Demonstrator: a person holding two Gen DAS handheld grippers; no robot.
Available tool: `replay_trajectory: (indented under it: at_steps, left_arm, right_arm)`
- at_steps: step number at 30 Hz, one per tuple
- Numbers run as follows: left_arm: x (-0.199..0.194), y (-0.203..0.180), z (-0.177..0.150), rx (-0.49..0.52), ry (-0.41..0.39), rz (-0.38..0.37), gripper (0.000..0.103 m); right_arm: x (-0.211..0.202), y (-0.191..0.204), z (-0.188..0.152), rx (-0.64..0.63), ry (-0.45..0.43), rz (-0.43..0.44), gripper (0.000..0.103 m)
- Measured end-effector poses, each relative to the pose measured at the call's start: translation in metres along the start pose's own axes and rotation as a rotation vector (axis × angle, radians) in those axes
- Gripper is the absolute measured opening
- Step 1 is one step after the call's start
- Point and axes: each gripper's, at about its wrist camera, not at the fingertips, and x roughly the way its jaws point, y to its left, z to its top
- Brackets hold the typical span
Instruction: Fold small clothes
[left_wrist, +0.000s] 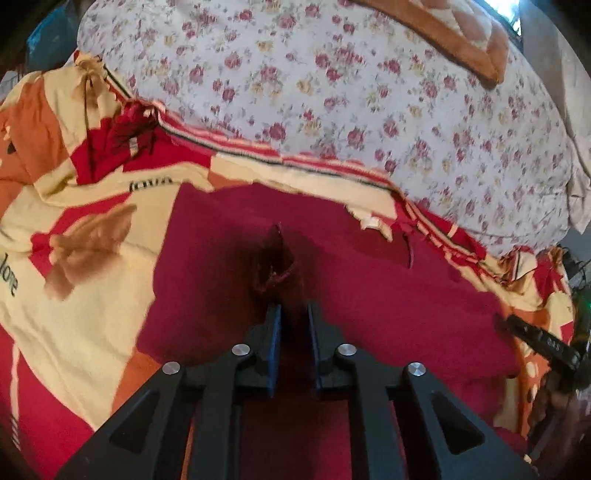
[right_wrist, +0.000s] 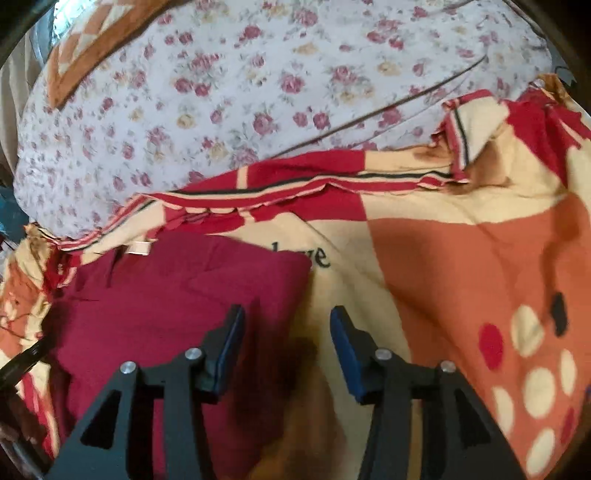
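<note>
Dark red garment (left_wrist: 369, 302) lies spread on a bed, on top of a blanket (left_wrist: 85, 229) patterned in cream, red and orange with black lettering. Beyond the blanket's striped edge, a floral sheet (left_wrist: 369, 92) covers the far part of the bed, and an orange-bordered cushion (left_wrist: 443, 33) sits at the far end.

Left gripper (left_wrist: 294, 310): jaws drawn narrow, clamped on a pinch of the garment; a small peak of red cloth stands up just ahead of the blue pads (left_wrist: 276, 332). The gripper sits over the middle of the garment.

Right gripper (right_wrist: 287, 317): jaws wide apart, nothing between them. It hovers at the garment's right edge; the left pad is over red cloth (right_wrist: 166, 295), the right pad over bare blanket (right_wrist: 461, 266). A shadow falls under the gap. Whether it touches the fabric cannot be told.

In the left wrist view the right gripper's black body shows at the garment's far right edge. Frames are slightly blurred.
</note>
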Motion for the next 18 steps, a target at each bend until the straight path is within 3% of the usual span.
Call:
replay_trajectory:
  at_steps: [5, 8, 12, 18]
  left_arm:
    - [-0.022, -0.001, 0.009, 0.0, -0.07, 0.043, 0.0]
    - [-0.029, -0.003, 0.011, -0.003, -0.081, 0.036, 0.0]
    - [-0.034, -0.008, 0.01, 0.012, -0.09, 0.037, 0.0]
    - [-0.043, -0.011, 0.009, 0.017, -0.118, 0.018, 0.005]
  right_arm:
    - [-0.026, 0.042, -0.026, -0.191, -0.016, 0.07, 0.05]
    - [-0.026, 0.052, -0.039, -0.224, -0.012, 0.093, 0.05]
    - [-0.001, 0.052, -0.061, -0.312, 0.057, 0.007, 0.041]
    - [-0.02, 0.047, -0.059, -0.286, 0.051, 0.008, 0.04]
